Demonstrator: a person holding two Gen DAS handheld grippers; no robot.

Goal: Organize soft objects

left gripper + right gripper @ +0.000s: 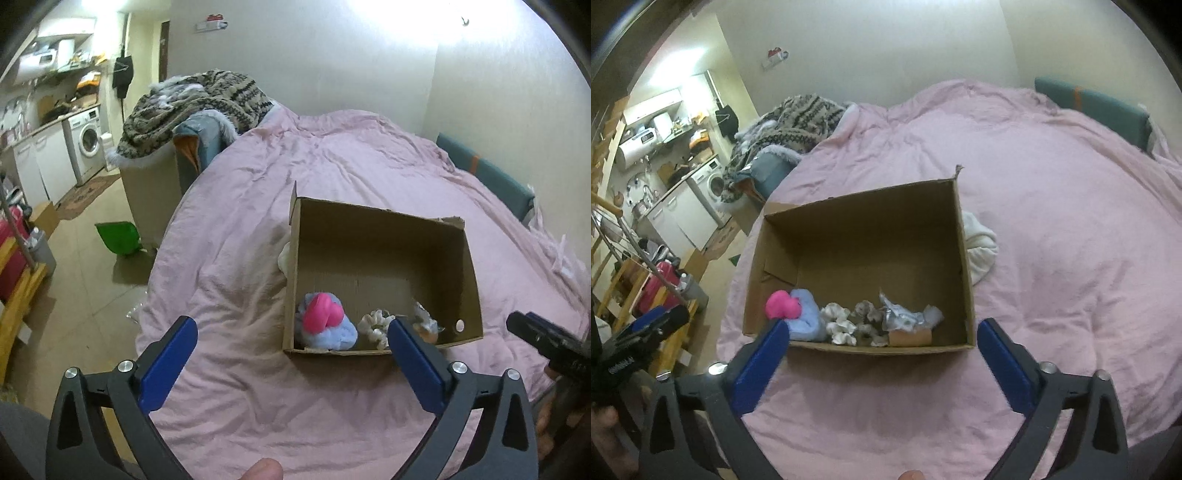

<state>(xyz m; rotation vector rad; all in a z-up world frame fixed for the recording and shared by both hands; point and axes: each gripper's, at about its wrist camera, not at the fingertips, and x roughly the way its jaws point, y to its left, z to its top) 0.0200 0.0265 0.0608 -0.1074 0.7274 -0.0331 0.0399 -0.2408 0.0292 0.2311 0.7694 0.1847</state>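
Both grippers hover above the pink bed cover, aimed down and forward at an open cardboard box. The left gripper has its jaws spread wide and holds nothing; the near-left part of the box sits framed between them. The right gripper is likewise wide and empty, its jaws bracketing the near wall of the box.

Just beyond the jaws, along the near inner wall, lie the soft objects already gathered: a blue plush with a pink part toward the left jaw, cream scrunchies in the middle, then a crumpled silvery piece toward the right jaw (its material cannot be told).

Farther off, outside the box and touching its far-right wall in the right wrist view, rests a white soft bundle, half hidden behind the cardboard. It is judged the remaining item.

To do this step well, carry the right gripper past the box corner, descend onto the bundle's exposed bulge with jaws kept wide, pinch a thick fold rather than the bed cover beneath, lift clear of the rim, then release over the vacant far half.
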